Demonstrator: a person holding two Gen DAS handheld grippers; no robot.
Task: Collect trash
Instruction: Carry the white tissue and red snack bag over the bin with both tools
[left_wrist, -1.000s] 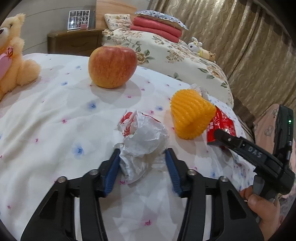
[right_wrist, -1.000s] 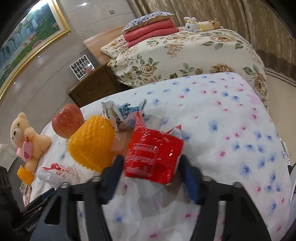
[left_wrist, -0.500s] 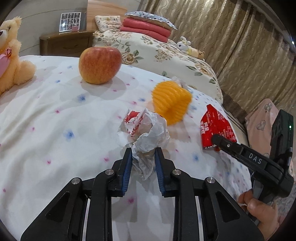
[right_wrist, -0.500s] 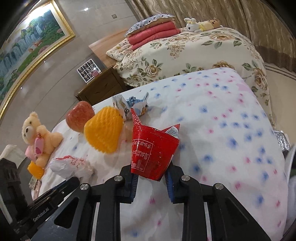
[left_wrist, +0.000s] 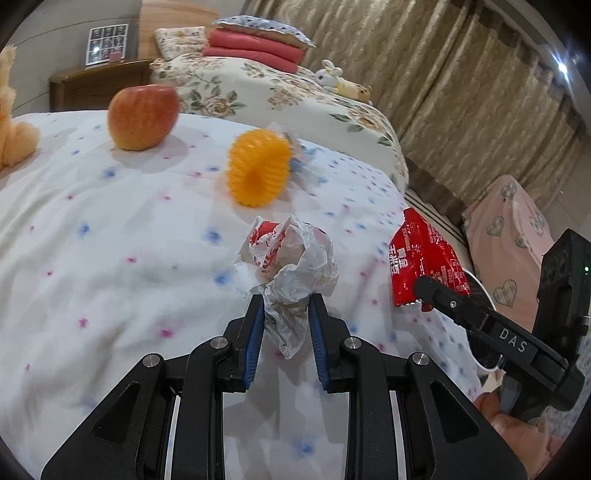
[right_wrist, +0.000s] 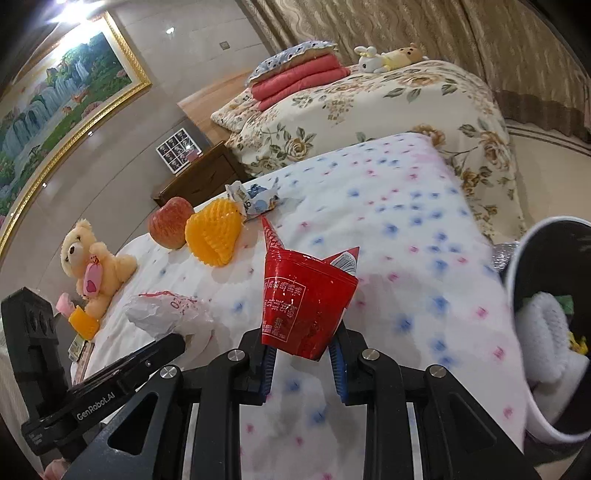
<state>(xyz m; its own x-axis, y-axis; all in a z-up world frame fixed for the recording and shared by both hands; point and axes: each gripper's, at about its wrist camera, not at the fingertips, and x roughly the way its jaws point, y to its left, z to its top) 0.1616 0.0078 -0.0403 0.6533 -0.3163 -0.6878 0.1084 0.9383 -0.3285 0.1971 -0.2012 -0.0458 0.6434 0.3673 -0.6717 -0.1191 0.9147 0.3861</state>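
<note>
My left gripper (left_wrist: 286, 314) is shut on a crumpled white and red plastic bag (left_wrist: 291, 258) and holds it above the flowered bedspread (left_wrist: 110, 258); the bag also shows in the right wrist view (right_wrist: 166, 314). My right gripper (right_wrist: 301, 345) is shut on a red snack wrapper (right_wrist: 303, 295), lifted off the bed; the wrapper shows at the right of the left wrist view (left_wrist: 421, 262). A blue and white wrapper (right_wrist: 256, 197) lies on the bed behind an orange foam fruit net (right_wrist: 214, 236). A white bin (right_wrist: 546, 332) holding trash stands at the right edge.
An apple (left_wrist: 142, 116) sits on the bed at the back left, next to the fruit net (left_wrist: 258, 171). A teddy bear (right_wrist: 92, 266) sits at the bed's left. A second bed (right_wrist: 369, 110), a wooden nightstand (right_wrist: 199, 177) and curtains lie beyond.
Both grippers closed on their trash and lifted it off the bed. The right gripper swung right, bringing the bin into view.
</note>
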